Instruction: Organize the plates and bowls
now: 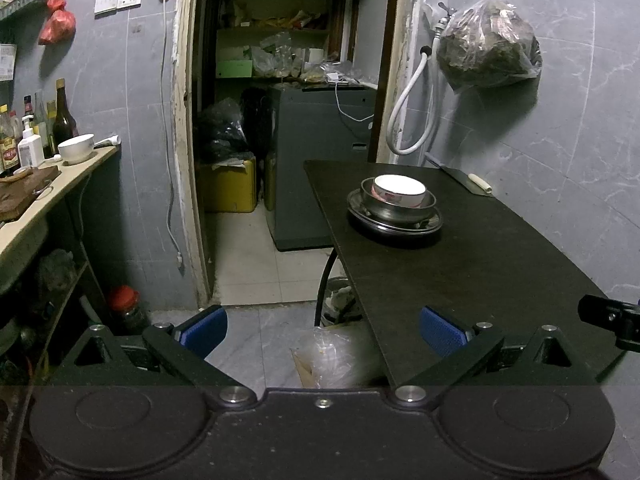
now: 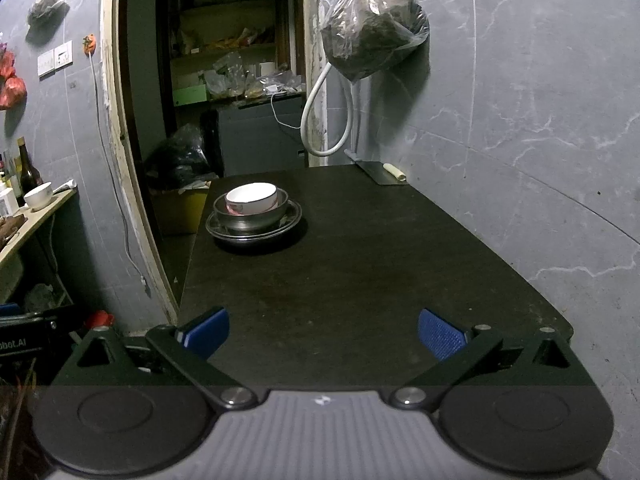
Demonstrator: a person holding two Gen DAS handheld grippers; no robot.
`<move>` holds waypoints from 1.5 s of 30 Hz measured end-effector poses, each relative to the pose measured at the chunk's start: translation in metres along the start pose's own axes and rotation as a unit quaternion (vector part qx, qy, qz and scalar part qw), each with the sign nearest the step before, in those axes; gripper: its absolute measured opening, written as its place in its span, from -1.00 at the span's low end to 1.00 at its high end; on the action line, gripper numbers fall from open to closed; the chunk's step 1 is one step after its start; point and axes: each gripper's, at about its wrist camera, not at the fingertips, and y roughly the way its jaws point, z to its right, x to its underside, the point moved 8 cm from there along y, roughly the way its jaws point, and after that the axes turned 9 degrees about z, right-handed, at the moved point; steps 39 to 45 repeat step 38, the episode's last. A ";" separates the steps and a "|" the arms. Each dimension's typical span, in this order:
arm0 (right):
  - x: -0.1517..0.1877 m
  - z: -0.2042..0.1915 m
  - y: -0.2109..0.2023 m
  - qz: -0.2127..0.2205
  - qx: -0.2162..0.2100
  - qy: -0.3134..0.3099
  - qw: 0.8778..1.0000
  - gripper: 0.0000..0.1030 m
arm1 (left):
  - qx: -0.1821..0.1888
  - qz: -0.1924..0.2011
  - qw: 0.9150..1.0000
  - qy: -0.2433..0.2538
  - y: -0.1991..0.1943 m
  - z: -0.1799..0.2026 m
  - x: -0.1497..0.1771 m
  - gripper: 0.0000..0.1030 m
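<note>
Both my left gripper [image 1: 323,331] and right gripper [image 2: 323,332] are hanging released; one white bowl [image 2: 252,199] is hiding one steel bowl's [image 2: 256,218] interior, atop one plate [image 2: 290,222].

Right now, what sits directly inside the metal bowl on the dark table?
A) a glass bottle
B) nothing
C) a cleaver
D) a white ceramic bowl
D: the white ceramic bowl nests in the metal bowl, which rests on the metal plate.
</note>
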 end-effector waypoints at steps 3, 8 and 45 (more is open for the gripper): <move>0.000 0.000 0.000 -0.001 0.000 0.000 1.000 1.00 | 0.000 0.000 1.000 0.000 0.000 0.000 0.000 0.98; 0.000 -0.002 0.002 -0.003 0.001 -0.002 1.000 1.00 | 0.000 -0.001 1.000 -0.001 0.000 0.000 0.000 0.98; -0.001 -0.002 0.013 -0.017 0.005 -0.002 1.000 1.00 | 0.006 -0.013 1.000 -0.019 0.009 0.000 -0.007 0.99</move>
